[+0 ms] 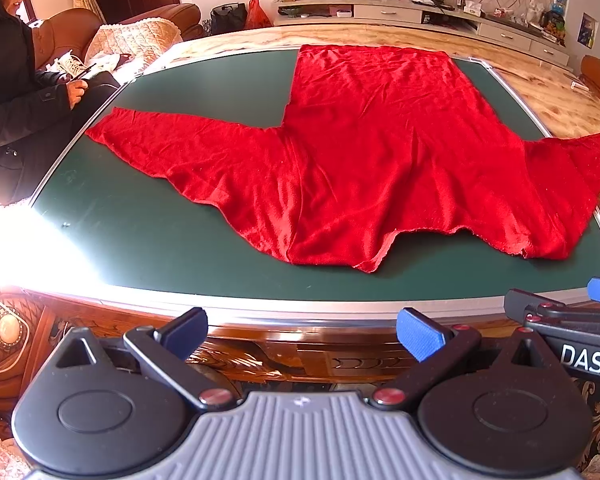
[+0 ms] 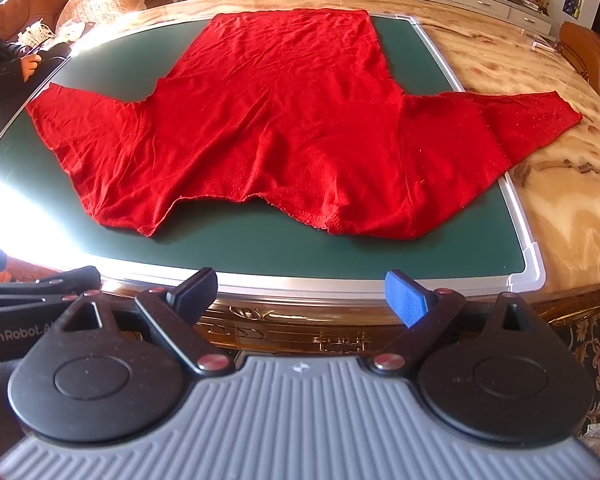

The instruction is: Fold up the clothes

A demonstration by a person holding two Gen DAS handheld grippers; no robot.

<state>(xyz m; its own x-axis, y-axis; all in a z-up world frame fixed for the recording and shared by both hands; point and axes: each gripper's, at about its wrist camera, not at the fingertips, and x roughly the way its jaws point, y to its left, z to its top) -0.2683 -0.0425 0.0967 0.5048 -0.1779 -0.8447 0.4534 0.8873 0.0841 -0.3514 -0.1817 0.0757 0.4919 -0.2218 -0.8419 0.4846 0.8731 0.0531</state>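
A red long-sleeved top (image 1: 372,148) (image 2: 284,120) lies spread flat on a dark green mat (image 1: 172,220) (image 2: 260,248), neckline toward me, hem at the far side. Its left sleeve stretches to the mat's left edge; its right sleeve (image 2: 512,120) runs over the mat's right rim onto the marble table. My left gripper (image 1: 302,334) is open, hovering short of the table's near edge, holding nothing. My right gripper (image 2: 300,296) is also open and empty, just before the near edge. Each gripper shows at the side of the other's view.
The mat has a silver frame (image 2: 528,256) and sits on a marble-topped table (image 2: 560,200) with a carved wooden edge. A person in a dark coat (image 1: 16,92) sits at the left by the mat. A brown chair (image 2: 592,56) stands at the right. Cluttered shelves (image 1: 420,4) line the back wall.
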